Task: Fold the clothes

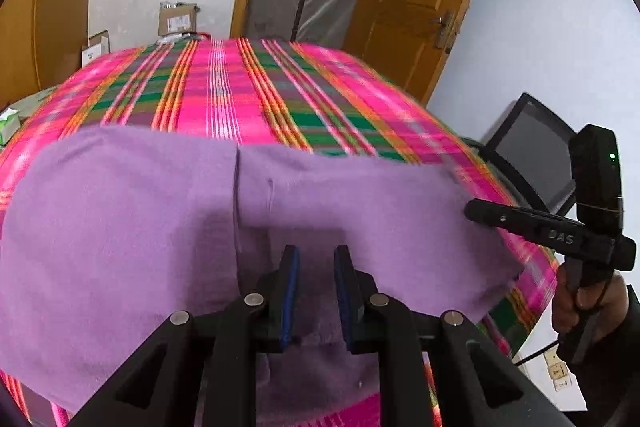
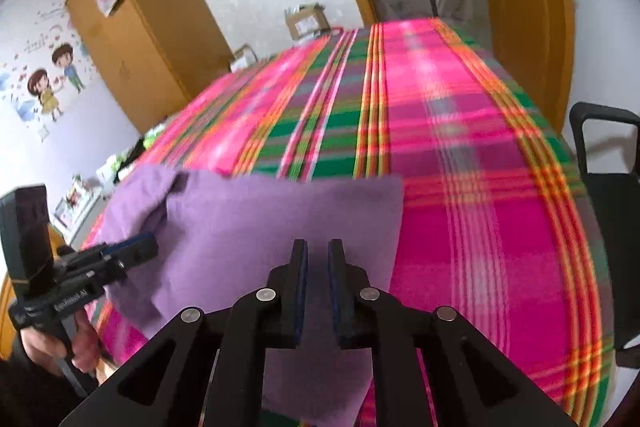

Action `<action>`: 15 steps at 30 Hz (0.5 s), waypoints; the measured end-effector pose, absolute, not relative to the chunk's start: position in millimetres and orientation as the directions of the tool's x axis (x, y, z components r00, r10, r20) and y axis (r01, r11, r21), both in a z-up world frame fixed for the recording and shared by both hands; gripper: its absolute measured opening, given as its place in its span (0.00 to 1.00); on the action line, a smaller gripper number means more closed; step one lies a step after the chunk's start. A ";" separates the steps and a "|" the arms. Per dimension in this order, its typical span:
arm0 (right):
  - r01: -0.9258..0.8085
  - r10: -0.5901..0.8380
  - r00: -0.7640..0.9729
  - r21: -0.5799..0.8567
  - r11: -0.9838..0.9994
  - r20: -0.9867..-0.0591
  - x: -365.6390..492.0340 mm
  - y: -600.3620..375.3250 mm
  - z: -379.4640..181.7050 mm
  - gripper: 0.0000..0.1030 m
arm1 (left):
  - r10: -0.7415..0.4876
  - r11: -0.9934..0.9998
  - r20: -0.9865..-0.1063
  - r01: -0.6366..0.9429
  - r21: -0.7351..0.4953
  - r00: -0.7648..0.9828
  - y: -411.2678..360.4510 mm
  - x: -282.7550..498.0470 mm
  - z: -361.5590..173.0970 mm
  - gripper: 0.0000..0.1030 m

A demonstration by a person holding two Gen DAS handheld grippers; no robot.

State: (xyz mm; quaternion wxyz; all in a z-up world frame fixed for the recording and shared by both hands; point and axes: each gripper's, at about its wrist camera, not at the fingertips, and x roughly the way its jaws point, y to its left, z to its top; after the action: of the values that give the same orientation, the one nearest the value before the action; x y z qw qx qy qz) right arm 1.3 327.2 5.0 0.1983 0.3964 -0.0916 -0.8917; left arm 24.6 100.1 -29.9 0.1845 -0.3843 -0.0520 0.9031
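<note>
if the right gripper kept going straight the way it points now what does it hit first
Most likely the purple garment: the right gripper points down at it, jaws slightly apart with nothing gripped. The plaid bedcover lies beyond. Depth is hard to judge.

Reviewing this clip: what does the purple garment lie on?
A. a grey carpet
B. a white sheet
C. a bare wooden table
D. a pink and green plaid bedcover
D: in both wrist views the purple garment is spread over a pink and green plaid bedcover, which shows bare beyond it and beside it.
</note>
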 end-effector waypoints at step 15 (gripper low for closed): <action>0.336 -0.406 -0.650 0.236 -0.912 -0.643 29.4 309.1 17.3 0.22 | 0.389 -0.919 -0.667 -0.313 -0.238 -0.636 94.9 50.7 -26.1 0.18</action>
State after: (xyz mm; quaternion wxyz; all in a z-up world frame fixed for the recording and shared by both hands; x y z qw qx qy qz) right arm 29.4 309.1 17.3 0.2046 0.3652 -0.0477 -0.9069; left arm 50.7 95.0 -26.1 0.1944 -0.3801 -0.0499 0.9029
